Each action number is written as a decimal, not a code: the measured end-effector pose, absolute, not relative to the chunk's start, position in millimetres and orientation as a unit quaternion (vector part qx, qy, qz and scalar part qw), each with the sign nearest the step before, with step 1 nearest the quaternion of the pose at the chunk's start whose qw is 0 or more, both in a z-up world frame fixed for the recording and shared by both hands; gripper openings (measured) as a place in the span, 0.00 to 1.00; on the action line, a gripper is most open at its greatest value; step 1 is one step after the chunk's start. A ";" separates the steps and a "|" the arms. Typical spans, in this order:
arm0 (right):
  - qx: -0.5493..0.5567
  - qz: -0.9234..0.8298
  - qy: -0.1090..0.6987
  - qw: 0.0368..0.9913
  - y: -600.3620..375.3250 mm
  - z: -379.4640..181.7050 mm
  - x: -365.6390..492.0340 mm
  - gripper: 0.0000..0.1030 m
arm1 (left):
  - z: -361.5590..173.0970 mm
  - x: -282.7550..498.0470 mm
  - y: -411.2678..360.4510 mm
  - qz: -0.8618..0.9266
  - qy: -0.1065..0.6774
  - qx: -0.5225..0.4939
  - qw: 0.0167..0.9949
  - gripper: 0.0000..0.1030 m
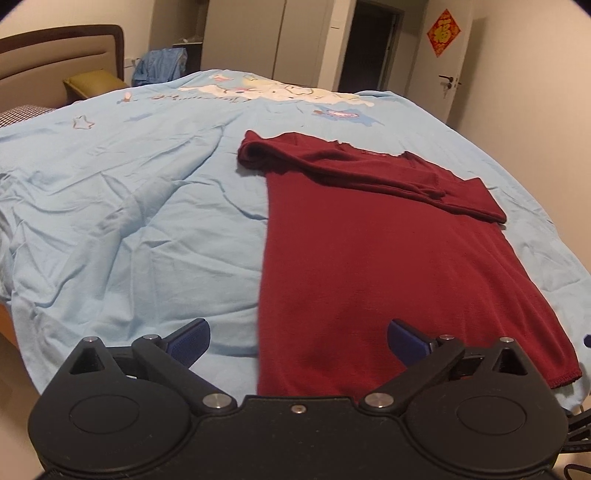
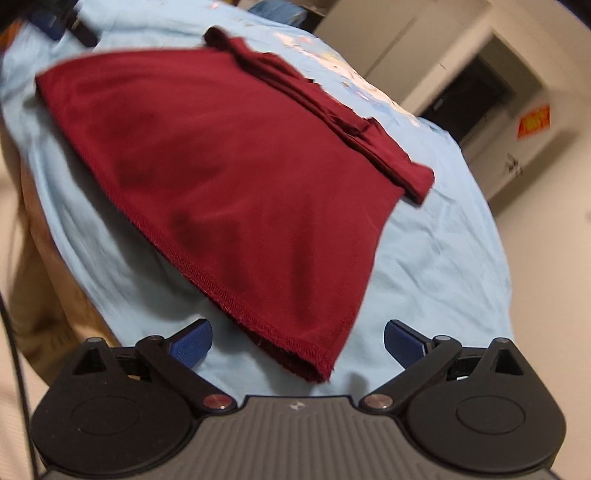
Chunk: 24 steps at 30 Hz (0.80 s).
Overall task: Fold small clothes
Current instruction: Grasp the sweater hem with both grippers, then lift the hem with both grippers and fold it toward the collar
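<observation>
Left gripper [image 1: 298, 341]: blue-padded jaws wide apart, empty, hovering over the near left corner of the dark red knit sweater [image 1: 369, 258]. Right gripper [image 2: 298, 341]: jaws also spread, empty, with the sweater's near right hem corner [image 2: 314, 363] lying between them but not pinched. The sweater lies flat on the light blue cartoon-print bed cover [image 1: 129, 203], right of centre, hem towards the near edge, collar at the far end. Both sleeves [image 1: 388, 173] are already folded across the chest, so my read is the sleeve step is done and the body fold is next. That calls for each gripper to drop onto its hem corner, close through both layers, then carry the hem to the far collar evenly. Risk: catching the bed cover along with the knit, since the cover is loose and wrinkled. Room: padded headboard [image 1: 55, 55] far left with an olive pillow [image 1: 92, 83], blue cloth heap [image 1: 159, 66] behind, dark doorway [image 1: 369, 48], red paper decoration [image 1: 444, 31] on the white door [image 1: 450, 55] at far right.
</observation>
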State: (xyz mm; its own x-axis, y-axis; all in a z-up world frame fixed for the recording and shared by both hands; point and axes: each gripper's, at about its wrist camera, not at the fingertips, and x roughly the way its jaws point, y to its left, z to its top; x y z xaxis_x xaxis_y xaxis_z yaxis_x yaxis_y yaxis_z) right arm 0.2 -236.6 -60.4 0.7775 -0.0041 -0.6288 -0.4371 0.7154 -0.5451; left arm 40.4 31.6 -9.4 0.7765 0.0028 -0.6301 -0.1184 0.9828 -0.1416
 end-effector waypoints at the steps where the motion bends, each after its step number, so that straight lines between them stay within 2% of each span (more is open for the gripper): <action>1: -0.366 0.117 0.301 0.873 -233.2 -62.1 0.5 0.99 | -9.4 41.1 29.3 0.028 0.332 -0.083 0.939 0.99; 5: -0.407 0.086 0.262 0.871 -224.1 -66.7 1.2 0.98 | -8.9 43.5 20.9 0.014 0.329 -0.073 0.941 0.99; 6: -0.410 0.087 0.254 0.872 -223.2 -66.0 0.3 0.95 | -8.7 43.5 19.0 0.010 0.328 -0.071 0.942 0.99; 8: -0.393 0.105 0.242 0.881 -225.1 -58.6 -2.8 0.82 | -7.8 42.2 14.8 -0.001 0.323 -0.063 0.944 0.99; 10: -0.366 0.128 0.234 0.892 -228.6 -49.4 -6.4 0.53 | -5.9 38.5 10.4 -0.017 0.311 -0.054 0.949 0.99; 13: -0.338 0.147 0.225 0.902 -231.9 -37.1 -8.3 0.23 | -0.8 31.3 1.8 -0.051 0.280 -0.041 0.958 0.99; 15: -0.307 0.159 0.222 0.912 -234.0 -27.0 -5.9 0.16 | 1.8 28.6 -6.9 -0.074 0.267 -0.024 0.961 0.99; 18: -0.247 0.170 0.228 0.926 -238.4 -12.0 2.9 0.12 | 1.8 26.7 -22.9 -0.111 0.259 0.011 0.959 0.99; 24: -0.120 0.170 0.230 0.951 -250.5 15.6 39.1 0.09 | -9.8 26.5 -54.1 -0.157 0.271 0.055 0.948 0.99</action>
